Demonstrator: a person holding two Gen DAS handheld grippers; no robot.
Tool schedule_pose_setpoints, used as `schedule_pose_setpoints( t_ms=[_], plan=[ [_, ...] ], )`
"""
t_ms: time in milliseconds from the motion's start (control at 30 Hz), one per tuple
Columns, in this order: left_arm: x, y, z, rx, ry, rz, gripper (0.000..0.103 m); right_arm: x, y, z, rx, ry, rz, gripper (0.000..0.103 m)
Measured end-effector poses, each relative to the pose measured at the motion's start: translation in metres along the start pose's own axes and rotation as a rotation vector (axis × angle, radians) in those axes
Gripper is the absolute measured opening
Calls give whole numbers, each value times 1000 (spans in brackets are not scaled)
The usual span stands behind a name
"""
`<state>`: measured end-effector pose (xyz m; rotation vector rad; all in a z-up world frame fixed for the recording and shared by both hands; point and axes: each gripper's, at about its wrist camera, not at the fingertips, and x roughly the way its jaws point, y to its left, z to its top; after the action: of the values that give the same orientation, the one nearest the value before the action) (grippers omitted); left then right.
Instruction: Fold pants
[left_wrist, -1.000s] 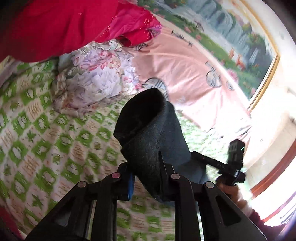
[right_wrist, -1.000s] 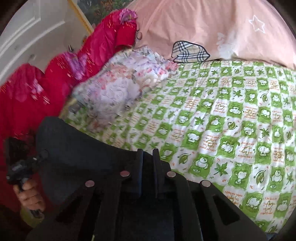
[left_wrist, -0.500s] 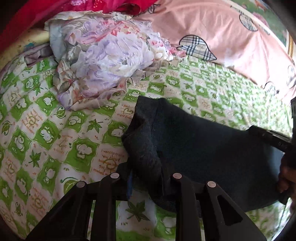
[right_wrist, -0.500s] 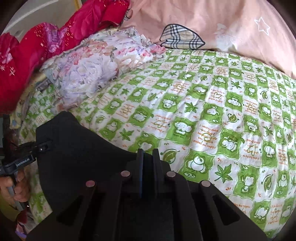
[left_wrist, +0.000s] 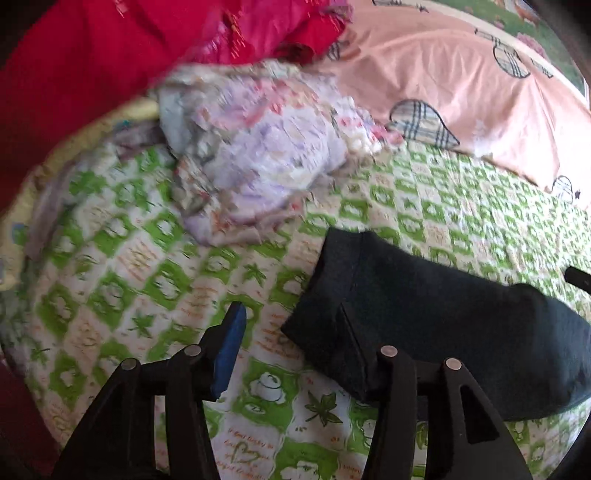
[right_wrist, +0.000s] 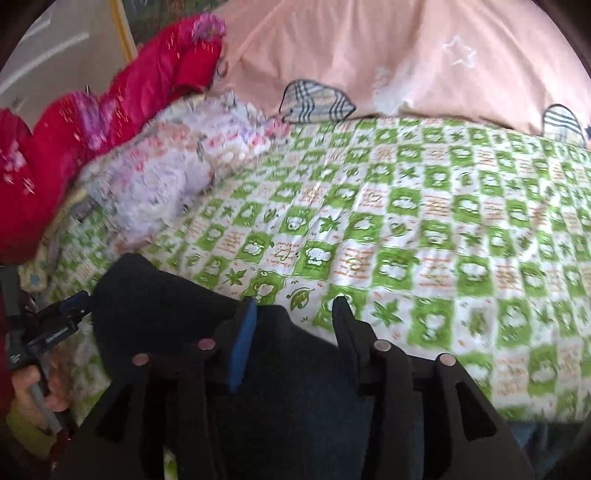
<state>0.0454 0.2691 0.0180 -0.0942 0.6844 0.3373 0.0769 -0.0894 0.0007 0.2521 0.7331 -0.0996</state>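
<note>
Both claws have let go since half a second ago: the left claw (left_wrist: 291, 328) and the right claw (right_wrist: 293, 314) now stand wide apart, gripping nothing. Dark folded pants (left_wrist: 424, 317) lie flat on the green-checked bed (right_wrist: 424, 240), near the camera, with the left claw's right finger resting against their near-left edge. A floral pillow (left_wrist: 258, 162) lies far left.
</note>
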Motion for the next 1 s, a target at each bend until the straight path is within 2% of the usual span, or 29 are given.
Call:
schedule_pose_setpoints(
  t_ms=[167, 367, 567, 733, 900, 1000],
  plan=[
    [-28, -9, 8, -26, -27, -75, 58, -46, -16, -24, 62, -17, -9, 48],
    [-38, -63, 8, 52, 10, -195, 63, -89, -39, -61, 130, -25, -53, 48],
    [-49, -138, -8, 212, 48, -345, 65, -130, -75, -97, 224, -37, -138, 48],
    [-59, -204, -26, 352, 100, -506, 65, -163, -107, -120, 309, -60, -220, 48],
    [-78, -275, -55, 575, 135, -634, 65, -190, -142, -140, 416, -91, -294, 48],
    [-87, -307, -75, 707, 150, -685, 65, -200, -158, -147, 467, -106, -320, 48]
  ],
)
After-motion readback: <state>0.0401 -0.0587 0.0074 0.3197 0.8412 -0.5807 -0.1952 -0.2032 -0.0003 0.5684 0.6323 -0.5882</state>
